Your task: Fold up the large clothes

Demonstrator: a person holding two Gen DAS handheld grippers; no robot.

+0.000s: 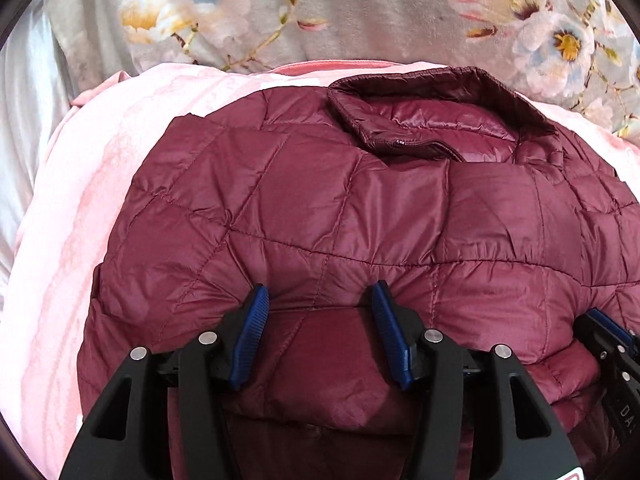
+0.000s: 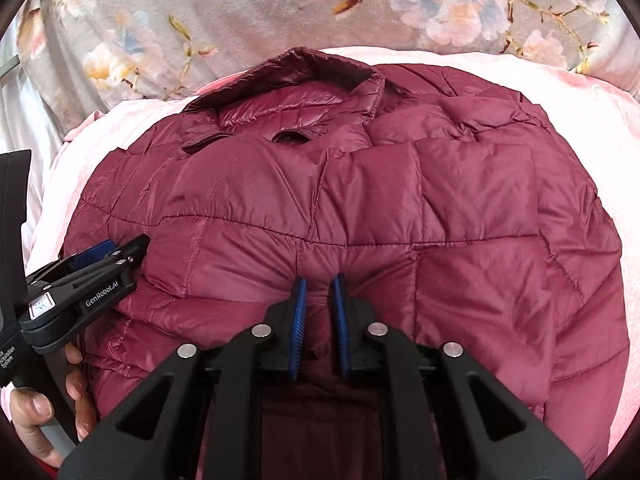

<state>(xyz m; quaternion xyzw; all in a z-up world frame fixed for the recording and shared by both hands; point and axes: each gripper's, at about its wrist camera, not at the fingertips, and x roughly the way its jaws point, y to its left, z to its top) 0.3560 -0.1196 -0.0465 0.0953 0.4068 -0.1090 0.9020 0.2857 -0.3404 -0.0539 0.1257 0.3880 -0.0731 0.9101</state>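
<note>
**Q:** Where's everything at, left wrist view first?

**Me:** The maroon quilted puffer jacket (image 1: 320, 208) is lying on a pale pink blanket (image 1: 60, 240), collar (image 1: 432, 112) on the far side of it from me. My left gripper (image 1: 320, 300) is at the jacket's near fold edge, jaws spread wide, puffy fabric bulging between them but not pinched.

**Q:** And the right wrist view?

**Me:** My right gripper (image 2: 320, 288) is also at the near edge, jaws almost together with a ridge of fabric squeezed in the narrow gap, so it looks like a grip.

**Q:** What could go wrong?

**Me:** Honestly, that slick nylon could slide out of the right pinch. And if I lift with only one side held, the fold probably flops open crooked.
</note>
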